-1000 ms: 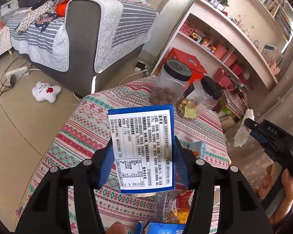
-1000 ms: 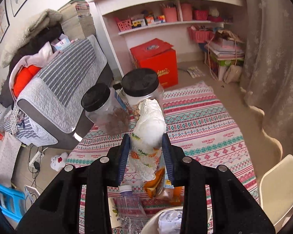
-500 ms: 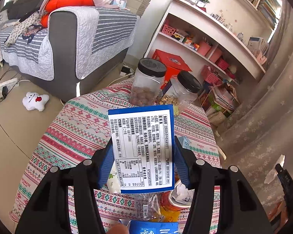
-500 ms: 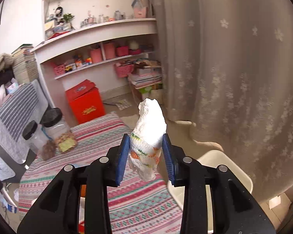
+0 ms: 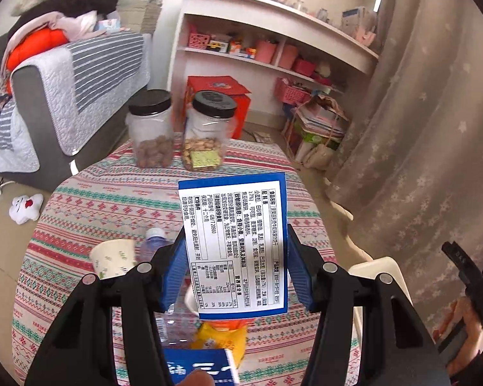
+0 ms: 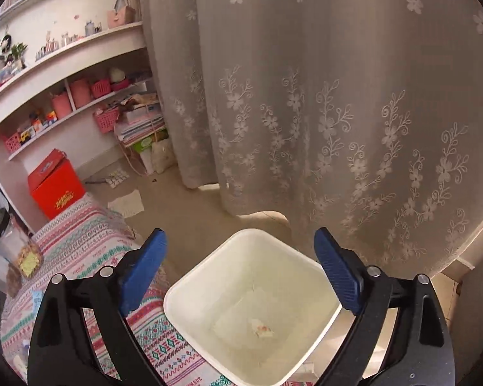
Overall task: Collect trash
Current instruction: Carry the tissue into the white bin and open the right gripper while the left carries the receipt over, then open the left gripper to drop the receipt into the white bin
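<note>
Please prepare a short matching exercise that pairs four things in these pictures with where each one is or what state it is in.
Things:
1. blue snack box
2. white bin
3. paper cup
4. right claw

States:
A. lying on the patterned tablecloth
B. clamped in the left claw
C. open, nothing between its fingers
D. beside the table, crumpled wrapper at its bottom

Pairs: 1-B, 2-D, 3-A, 4-C

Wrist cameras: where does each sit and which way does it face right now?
Left wrist: on the left tongs, looking down over the table; tongs shut on a blue box, a fingertip below.
Right wrist: on the open right tongs, over the white bin.
Shared: jars, red box, curtain.
</note>
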The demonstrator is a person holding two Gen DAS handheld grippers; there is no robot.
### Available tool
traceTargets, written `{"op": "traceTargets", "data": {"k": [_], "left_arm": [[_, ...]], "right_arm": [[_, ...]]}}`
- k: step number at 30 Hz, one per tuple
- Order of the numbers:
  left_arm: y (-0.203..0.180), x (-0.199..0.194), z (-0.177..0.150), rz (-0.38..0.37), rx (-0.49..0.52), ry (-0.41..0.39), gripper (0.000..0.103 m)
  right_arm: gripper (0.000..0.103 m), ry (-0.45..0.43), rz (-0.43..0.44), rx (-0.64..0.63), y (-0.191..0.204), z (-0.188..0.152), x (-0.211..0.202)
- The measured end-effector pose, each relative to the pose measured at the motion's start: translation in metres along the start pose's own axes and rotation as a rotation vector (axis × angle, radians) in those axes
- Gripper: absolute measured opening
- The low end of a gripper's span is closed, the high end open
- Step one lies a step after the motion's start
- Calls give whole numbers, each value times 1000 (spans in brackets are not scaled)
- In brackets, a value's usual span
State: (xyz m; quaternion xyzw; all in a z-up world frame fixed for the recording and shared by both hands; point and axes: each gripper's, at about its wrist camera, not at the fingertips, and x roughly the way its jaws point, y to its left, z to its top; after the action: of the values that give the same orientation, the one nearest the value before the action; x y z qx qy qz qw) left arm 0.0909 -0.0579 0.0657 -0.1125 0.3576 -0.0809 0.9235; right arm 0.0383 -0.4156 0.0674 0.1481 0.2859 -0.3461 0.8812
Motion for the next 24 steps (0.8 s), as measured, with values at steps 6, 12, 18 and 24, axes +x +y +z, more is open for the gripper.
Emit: {"op": "traceTargets", "data": {"k": [6,12,18,24], "left_arm": [[-98,14,1,-150,105,26,55],[-181,28,-6,-282,163,70,55],[-234,46,-21,-356,191,136,55],[-266,64,-31,-408,185,215,57]], "right_arm": [[95,-30,33,100,-29,21,-6],[96,-56,6,215,-73,35,-6],[96,-51,-24,293,-109,40,-1],[96,-60,-48,337,-132,42,-1]]}}
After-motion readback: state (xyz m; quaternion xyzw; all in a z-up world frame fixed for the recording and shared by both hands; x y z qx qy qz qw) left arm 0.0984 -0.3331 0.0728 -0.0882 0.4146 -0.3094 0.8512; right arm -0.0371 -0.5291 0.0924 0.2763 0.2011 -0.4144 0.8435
